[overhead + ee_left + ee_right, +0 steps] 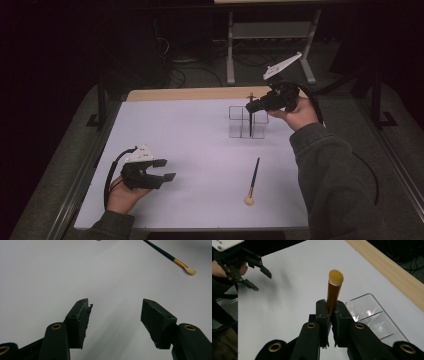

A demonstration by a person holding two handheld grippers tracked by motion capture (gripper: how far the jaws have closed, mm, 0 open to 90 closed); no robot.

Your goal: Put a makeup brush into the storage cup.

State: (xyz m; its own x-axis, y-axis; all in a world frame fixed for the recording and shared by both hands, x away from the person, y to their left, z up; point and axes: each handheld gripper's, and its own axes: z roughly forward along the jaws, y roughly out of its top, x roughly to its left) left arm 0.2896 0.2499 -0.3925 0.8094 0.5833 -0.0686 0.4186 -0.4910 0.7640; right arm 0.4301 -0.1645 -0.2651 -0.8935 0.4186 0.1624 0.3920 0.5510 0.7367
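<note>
- The makeup brush with a gold ferrule, pale bristle tip and thin dark handle (pixel 334 293) sits clamped between the fingers of the right gripper (pixel 331 312). Its ferrule and bristles project beyond the fingertips; in the high view its dark handle hangs down into the clear plastic compartmented organiser (pixel 248 122).
- The right hand (pixel 299 114) holds its gripper above the organiser at the far right part of the white table (pixel 200 135), with the forearm in a dark grey sleeve (pixel 325 170) reaching in from the lower right.
- The right fingers are fully closed on the brush ferrule.
- A second slim black-handled brush with a gold band and cream tip (pixel 252 181) lies flat on the table, near the front edge, well apart from both grippers.
- The left hand (pixel 120 197) rests low at the near left of the table, its gripper pointing right.
- The fingers of the left gripper (pixel 116 315) stand wide apart with nothing between them, only bare table surface.
</note>
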